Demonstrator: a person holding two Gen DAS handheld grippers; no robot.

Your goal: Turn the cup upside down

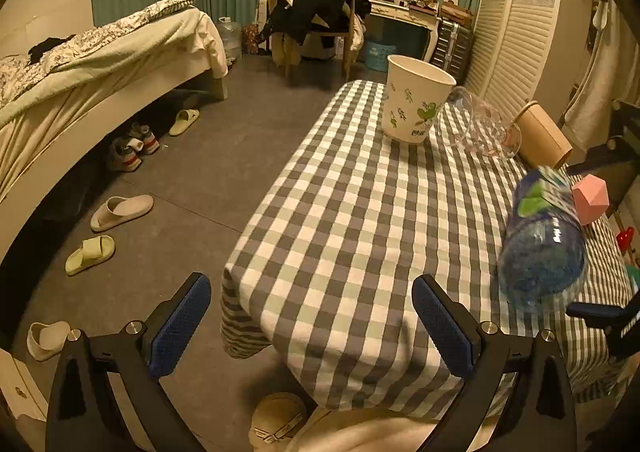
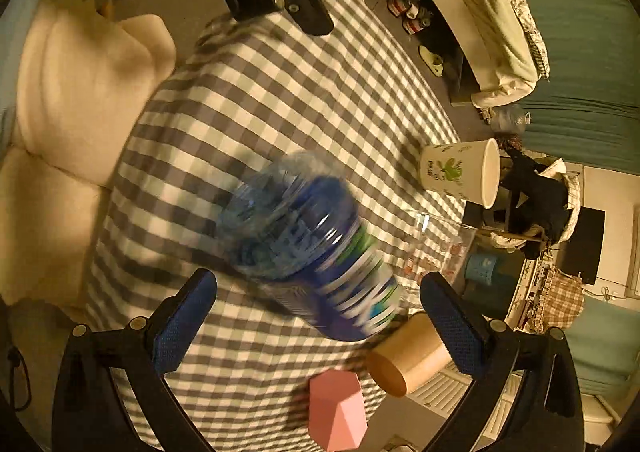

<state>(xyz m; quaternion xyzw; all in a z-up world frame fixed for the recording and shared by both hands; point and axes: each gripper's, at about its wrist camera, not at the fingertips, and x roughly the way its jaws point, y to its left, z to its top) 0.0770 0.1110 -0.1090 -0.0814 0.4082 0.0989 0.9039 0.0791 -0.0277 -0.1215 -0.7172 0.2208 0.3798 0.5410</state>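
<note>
A white paper cup (image 1: 414,106) with green leaf print stands upright, mouth up, at the far end of the checked table; in the right wrist view the paper cup (image 2: 460,172) is at the right. Beside it are a clear printed glass (image 1: 478,124) and a tan cup (image 1: 540,134). A blue plastic bottle (image 2: 308,248), blurred with motion, is ahead of my right gripper (image 2: 320,284). That gripper is open, and its pads are clear of the bottle. My left gripper (image 1: 312,288) is open and holds nothing, low over the table's near corner.
A pink faceted block (image 1: 590,200) sits by the bottle (image 1: 540,236) on the table's right side. The checked cloth (image 1: 340,212) hangs over the near edge. A bed (image 1: 100,64), slippers (image 1: 120,212) and shoes lie on the floor to the left. A louvred wardrobe (image 1: 516,36) stands at the right.
</note>
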